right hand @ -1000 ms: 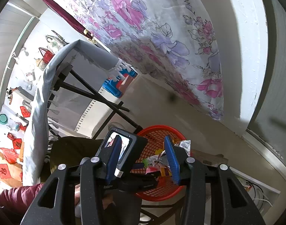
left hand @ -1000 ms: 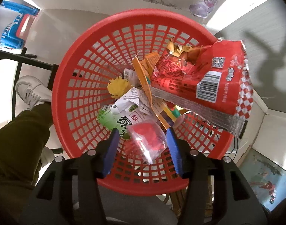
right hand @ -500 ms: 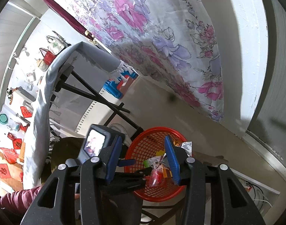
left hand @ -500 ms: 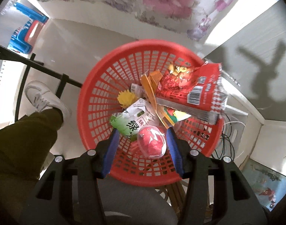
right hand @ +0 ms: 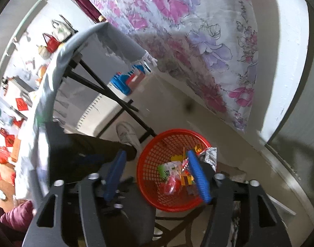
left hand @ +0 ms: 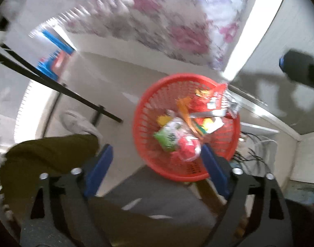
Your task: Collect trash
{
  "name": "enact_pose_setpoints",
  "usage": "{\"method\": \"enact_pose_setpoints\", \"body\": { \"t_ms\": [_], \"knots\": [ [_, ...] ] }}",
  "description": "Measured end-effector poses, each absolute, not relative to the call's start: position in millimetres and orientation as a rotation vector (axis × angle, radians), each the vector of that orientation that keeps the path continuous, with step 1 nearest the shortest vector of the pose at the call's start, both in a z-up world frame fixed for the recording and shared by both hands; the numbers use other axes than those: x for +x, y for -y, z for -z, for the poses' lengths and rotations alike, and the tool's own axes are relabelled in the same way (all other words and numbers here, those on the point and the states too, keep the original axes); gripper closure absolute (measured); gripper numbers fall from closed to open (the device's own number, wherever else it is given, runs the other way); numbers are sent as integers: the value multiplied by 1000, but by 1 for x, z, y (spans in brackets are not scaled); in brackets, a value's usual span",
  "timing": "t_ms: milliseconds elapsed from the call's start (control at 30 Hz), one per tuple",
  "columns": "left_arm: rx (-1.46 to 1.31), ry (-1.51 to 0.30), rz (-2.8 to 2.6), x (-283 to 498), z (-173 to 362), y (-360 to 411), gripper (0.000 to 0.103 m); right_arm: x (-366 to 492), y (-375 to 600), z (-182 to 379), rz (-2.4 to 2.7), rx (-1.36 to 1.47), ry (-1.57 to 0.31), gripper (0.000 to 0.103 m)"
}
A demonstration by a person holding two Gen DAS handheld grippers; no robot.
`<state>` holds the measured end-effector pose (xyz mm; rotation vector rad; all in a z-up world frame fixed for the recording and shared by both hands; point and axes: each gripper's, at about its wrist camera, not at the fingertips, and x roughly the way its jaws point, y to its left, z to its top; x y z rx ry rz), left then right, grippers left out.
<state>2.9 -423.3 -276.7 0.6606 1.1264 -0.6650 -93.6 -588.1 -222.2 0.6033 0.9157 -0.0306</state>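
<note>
Both tongs stand spread and carry nothing. The left tongs (left hand: pixel 157 170) hang above the near rim of the red basket (left hand: pixel 144 127), blue fingers (left hand: pixel 99 168) wide apart. The right tongs (right hand: pixel 157 177) hang higher, also above it.

Trash sits inside the basket: a clear packet with red contents (left hand: pixel 188 148) near the front, a green-and-white wrapper (left hand: pixel 167 135) just left of it, orange and yellow scraps (left hand: pixel 183 109) behind, and a large red foil bag (left hand: pixel 214 100) leaning on the far right rim. The left view is blurred, so finer detail cannot be read.

Judgement: the deposit step appears finished — the clear packet lies loose in the basket, just inside the left tongs' right finger but not pinched. The step in hand looks like clearing away from the basket.

The next move calls for finding more trash. A cloth-covered counter (right hand: pixel 54 61) stands far left with assorted items on it; whether any is trash cannot be told. Either tongs would need to travel well clear of the basket, close on a piece and bring it over the rim.

The person's leg (right hand: pixel 85 150) and white shoe (right hand: pixel 128 133) stand just left of the basket — a minor obstruction.
</note>
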Motion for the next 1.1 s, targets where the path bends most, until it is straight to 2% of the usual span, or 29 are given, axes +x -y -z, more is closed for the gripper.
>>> {"method": "enact_pose_setpoints", "body": {
  "t_ms": [167, 333, 567, 667, 767, 1100],
  "knots": [
    [620, -1065, 625, 12, 255, 398, 9, -88, 584, 210, 113, 579, -964, 15],
    [590, -964, 622, 18, 234, 386, 7, -79, 580, 171, 234, 539, -971, 7],
    [501, -922, 753, 17, 224, 372, 7, -86, 544, 114, 388, 472, -861, 6],
    [486, -904, 824, 10, 223, 368, 7, -95, 529, 108, 432, 474, -819, 6],
    [480, -880, 850, 4, 220, 364, 7, -106, 515, 117, 503, 468, -799, 6],
    [558, -814, 785, -8, 224, 355, 7, -120, 513, 183, 431, 495, -1009, 6]
  ]
}}
